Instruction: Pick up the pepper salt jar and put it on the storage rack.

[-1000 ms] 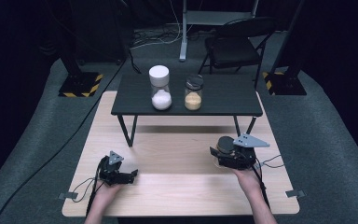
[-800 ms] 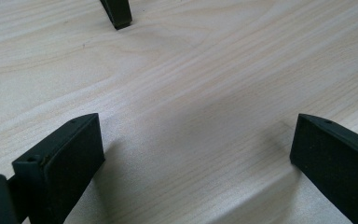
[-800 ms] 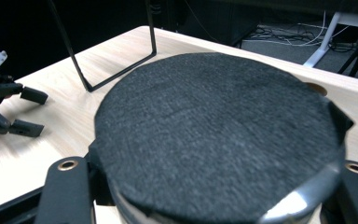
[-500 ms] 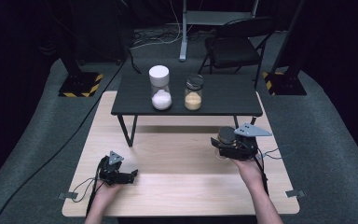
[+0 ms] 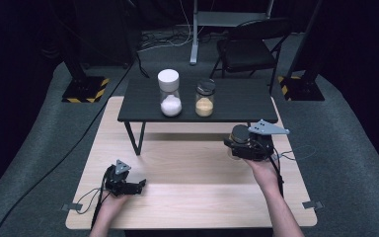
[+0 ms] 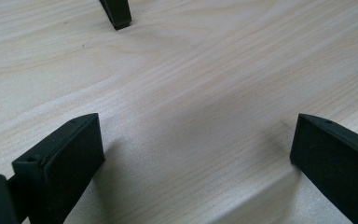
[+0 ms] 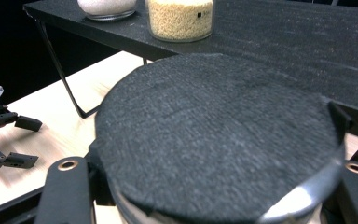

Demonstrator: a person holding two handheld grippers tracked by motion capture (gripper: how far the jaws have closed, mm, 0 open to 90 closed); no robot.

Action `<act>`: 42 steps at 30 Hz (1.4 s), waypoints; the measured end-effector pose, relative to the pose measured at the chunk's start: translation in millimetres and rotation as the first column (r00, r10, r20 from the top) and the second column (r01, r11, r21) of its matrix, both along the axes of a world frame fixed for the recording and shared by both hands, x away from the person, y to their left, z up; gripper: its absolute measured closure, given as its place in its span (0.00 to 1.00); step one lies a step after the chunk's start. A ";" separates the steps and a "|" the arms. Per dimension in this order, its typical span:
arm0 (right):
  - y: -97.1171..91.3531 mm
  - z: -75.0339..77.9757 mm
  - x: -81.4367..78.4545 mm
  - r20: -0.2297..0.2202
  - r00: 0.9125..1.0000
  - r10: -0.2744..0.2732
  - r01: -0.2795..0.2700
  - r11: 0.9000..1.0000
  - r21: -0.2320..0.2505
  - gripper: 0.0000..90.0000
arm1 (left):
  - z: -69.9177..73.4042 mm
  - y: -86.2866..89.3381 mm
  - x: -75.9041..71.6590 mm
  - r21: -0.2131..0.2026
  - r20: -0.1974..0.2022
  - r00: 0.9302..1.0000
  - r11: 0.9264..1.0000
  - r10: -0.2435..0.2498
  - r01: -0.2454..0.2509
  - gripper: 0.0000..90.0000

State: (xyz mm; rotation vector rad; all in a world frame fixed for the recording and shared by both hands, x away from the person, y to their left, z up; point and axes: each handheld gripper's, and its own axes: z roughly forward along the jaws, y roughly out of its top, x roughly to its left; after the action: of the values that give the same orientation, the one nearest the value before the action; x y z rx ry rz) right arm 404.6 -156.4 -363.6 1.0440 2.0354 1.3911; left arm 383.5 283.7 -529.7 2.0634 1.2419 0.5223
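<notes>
My right gripper (image 5: 238, 143) is shut on a glass jar with a black lid (image 5: 239, 134), held up above the wooden table, just in front of the low black table (image 5: 237, 98). In the right gripper view the black lid (image 7: 214, 135) sits between my jaws of the right gripper (image 7: 209, 191). On the black table stand a white-lidded jar of white powder (image 5: 169, 94) and a black-lidded jar of yellow grains (image 5: 205, 98). My left gripper (image 5: 139, 186) rests open on the wood at the lower left, nothing between its fingers (image 6: 65, 158).
The wooden table (image 5: 192, 197) carries the black table on thin metal legs (image 5: 134, 138). A black chair (image 5: 246, 49) and stands with yellow-black bases (image 5: 84, 91) sit on the grey floor behind. Cables trail from both grippers.
My right gripper has risen with the jar and moved a little toward the black table. The left gripper has stayed where it was.
</notes>
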 end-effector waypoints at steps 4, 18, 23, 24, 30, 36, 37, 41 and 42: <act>0.0 4.1 2.4 -0.001 1.000 -0.007 0.007 1.000 0.004 0.34 | 0.0 0.0 0.0 0.000 0.000 1.000 1.000 0.000 0.000 0.03; 5.1 24.6 9.5 0.010 1.000 -0.010 0.010 1.000 -0.005 0.34 | 0.0 0.0 0.0 0.000 0.000 1.000 1.000 0.000 0.000 0.03; 8.1 32.7 10.9 0.016 1.000 -0.012 0.012 1.000 -0.016 0.34 | 0.0 0.0 0.1 0.000 0.000 1.000 1.000 -0.001 0.001 0.03; 8.4 34.2 11.3 0.019 1.000 -0.011 0.011 1.000 -0.017 0.34 | -0.1 -0.2 0.1 -0.002 0.001 1.000 1.000 0.001 -0.001 0.03; 9.2 43.2 13.4 0.026 1.000 -0.015 0.016 1.000 -0.019 0.34 | -0.1 -0.2 0.1 -0.002 0.000 1.000 1.000 0.001 -0.001 0.03; 10.2 49.0 15.9 0.029 0.999 -0.020 0.021 1.000 -0.018 0.34 | -0.1 -0.2 0.1 -0.002 0.001 1.000 1.000 0.001 -0.001 0.03; 10.2 50.0 16.4 0.032 0.999 -0.021 0.021 1.000 -0.016 0.34 | -0.1 -0.2 0.1 -0.003 0.001 1.000 1.000 0.001 -0.001 0.03; 11.1 54.4 17.9 0.032 0.999 -0.020 0.021 1.000 -0.020 0.34 | -0.1 -0.2 0.1 -0.002 0.000 1.000 1.000 0.000 0.000 0.03; 11.3 55.5 18.5 0.032 0.999 -0.020 0.020 1.000 -0.022 0.34 | -0.1 -0.1 0.2 -0.002 0.000 1.000 1.000 0.000 0.000 0.03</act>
State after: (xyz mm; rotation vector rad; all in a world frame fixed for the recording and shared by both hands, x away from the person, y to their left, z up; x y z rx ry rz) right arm 423.2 -145.1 -308.1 1.0240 2.0082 1.3633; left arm 383.7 283.5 -529.7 2.0618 1.2414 0.5210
